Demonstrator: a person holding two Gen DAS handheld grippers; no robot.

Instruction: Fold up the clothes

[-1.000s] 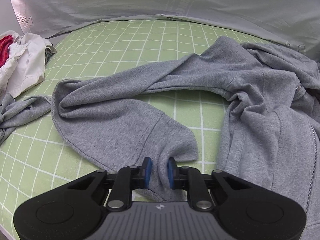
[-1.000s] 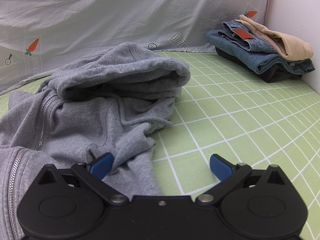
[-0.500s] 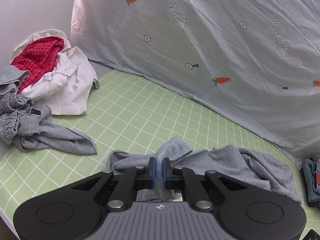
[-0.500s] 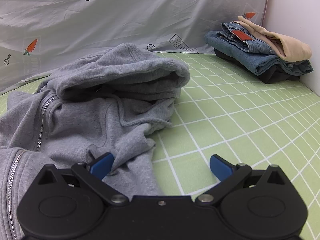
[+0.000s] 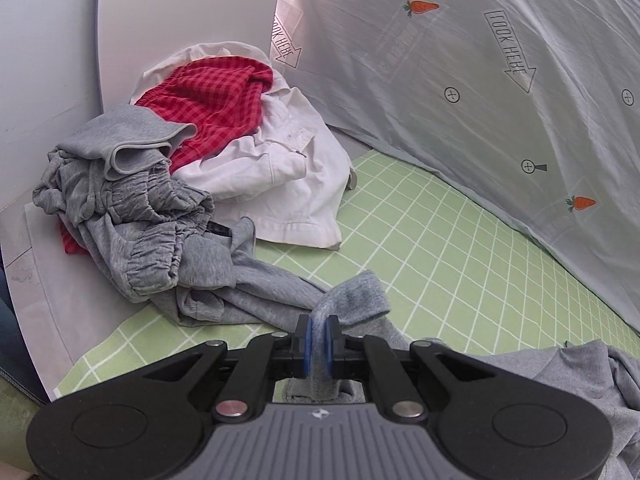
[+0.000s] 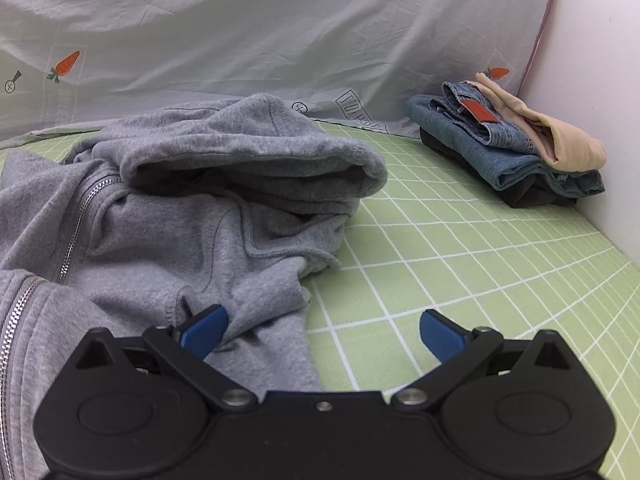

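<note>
Between my left jaws, which are pressed together, I pinch a fold of the grey hoodie [image 5: 352, 300]; the left gripper [image 5: 317, 340] holds that bit of cloth raised above the green checked sheet [image 5: 460, 264], and the fabric droops over the blue pads. Beyond it, by the white wall, lies a heap of unfolded clothes [image 5: 192, 184]: a red checked garment on top, a white one beneath and beside it, and crumpled grey pieces in front that reach almost to the cloth I hold.

My right gripper [image 6: 322, 330] sits low over the sheet with its jaws spread wide, holding nothing. The left blue pad touches the hoodie's edge, the right one is over bare sheet. Most of the hoodie lies bunched to the left in the right wrist view, its hood [image 6: 260, 156] flopped forward and its metal zipper [image 6: 76, 224] running down the front. Well apart, in the far corner, stands a folded stack [image 6: 508, 148]: dark cloth at the bottom, blue jeans above, a beige piece on top. A pale curtain [image 6: 320, 32] printed with carrots hangs behind everything.
</note>
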